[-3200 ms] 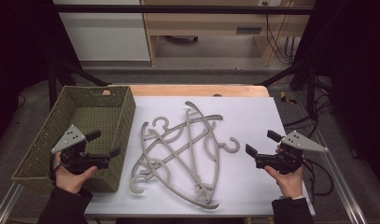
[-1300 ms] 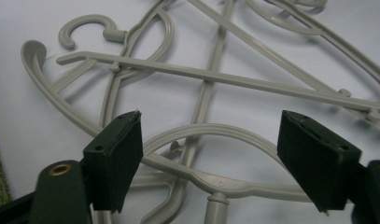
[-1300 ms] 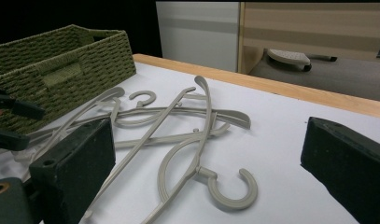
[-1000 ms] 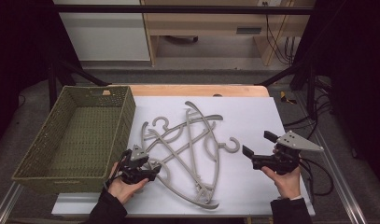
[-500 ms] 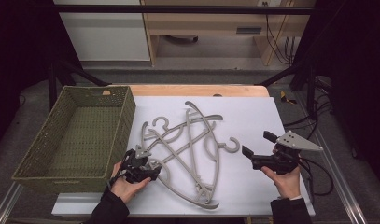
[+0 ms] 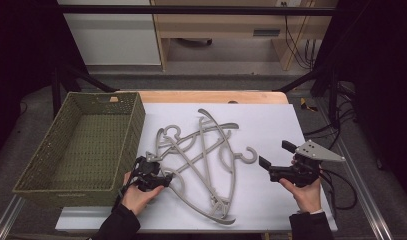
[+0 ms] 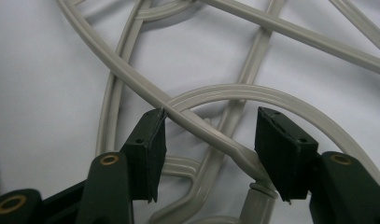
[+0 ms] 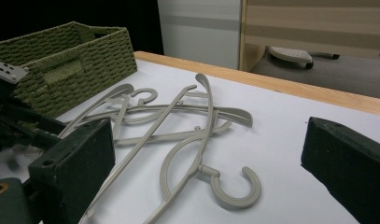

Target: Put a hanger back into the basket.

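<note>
In the left gripper view, the wide left claw [image 7: 210, 133] straddles a hanger's arm [image 7: 197, 123].

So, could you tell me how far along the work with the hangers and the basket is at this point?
Nothing looks finished: the green basket is empty and the grey hangers lie tangled on the white sheet. In hand: the left tool is open, its jaws either side of a hanger arm at the pile's left end, not closed on it. The right tool waits open to the right of the pile. Every hanger is left to move.
</note>
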`<action>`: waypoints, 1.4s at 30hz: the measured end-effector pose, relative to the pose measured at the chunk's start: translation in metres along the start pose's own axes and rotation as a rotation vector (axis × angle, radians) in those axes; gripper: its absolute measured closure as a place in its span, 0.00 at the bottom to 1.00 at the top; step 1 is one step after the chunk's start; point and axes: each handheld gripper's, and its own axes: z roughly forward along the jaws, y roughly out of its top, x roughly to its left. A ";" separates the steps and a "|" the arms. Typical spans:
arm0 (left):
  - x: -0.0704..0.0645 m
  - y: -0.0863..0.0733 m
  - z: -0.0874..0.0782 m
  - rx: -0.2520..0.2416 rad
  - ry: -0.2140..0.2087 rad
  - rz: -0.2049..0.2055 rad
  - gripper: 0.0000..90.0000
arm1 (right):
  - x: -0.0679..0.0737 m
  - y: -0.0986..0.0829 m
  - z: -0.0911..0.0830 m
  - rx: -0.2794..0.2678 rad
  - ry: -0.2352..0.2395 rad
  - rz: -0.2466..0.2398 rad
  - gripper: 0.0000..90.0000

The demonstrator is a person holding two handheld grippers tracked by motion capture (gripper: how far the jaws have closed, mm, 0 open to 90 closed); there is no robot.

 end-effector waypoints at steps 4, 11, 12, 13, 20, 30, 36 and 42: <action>-0.002 0.003 0.003 0.006 0.007 -0.004 0.49 | 0.000 0.000 0.000 0.000 0.001 0.000 0.04; -0.006 0.005 0.006 -0.005 -0.021 0.002 0.47 | 0.000 0.000 0.001 -0.001 0.004 0.001 0.04; -0.007 0.005 0.006 -0.011 -0.020 0.007 0.46 | 0.000 0.000 0.001 -0.002 0.003 0.002 0.04; -0.008 0.005 0.006 -0.008 -0.011 0.020 0.46 | 0.000 0.000 0.001 -0.002 0.003 0.002 0.04; -0.005 0.004 0.015 0.017 -0.007 -0.004 0.45 | 0.001 0.000 0.001 -0.002 0.005 0.004 0.04; 0.000 0.005 0.017 0.037 -0.074 -0.062 0.51 | 0.001 0.000 0.001 -0.001 0.003 0.002 0.04; 0.002 0.008 0.018 0.040 -0.079 -0.079 0.55 | 0.001 0.000 0.002 0.001 0.003 0.000 0.04; 0.005 0.011 0.019 0.042 -0.089 -0.095 0.61 | 0.001 0.000 0.002 0.003 0.004 0.000 0.04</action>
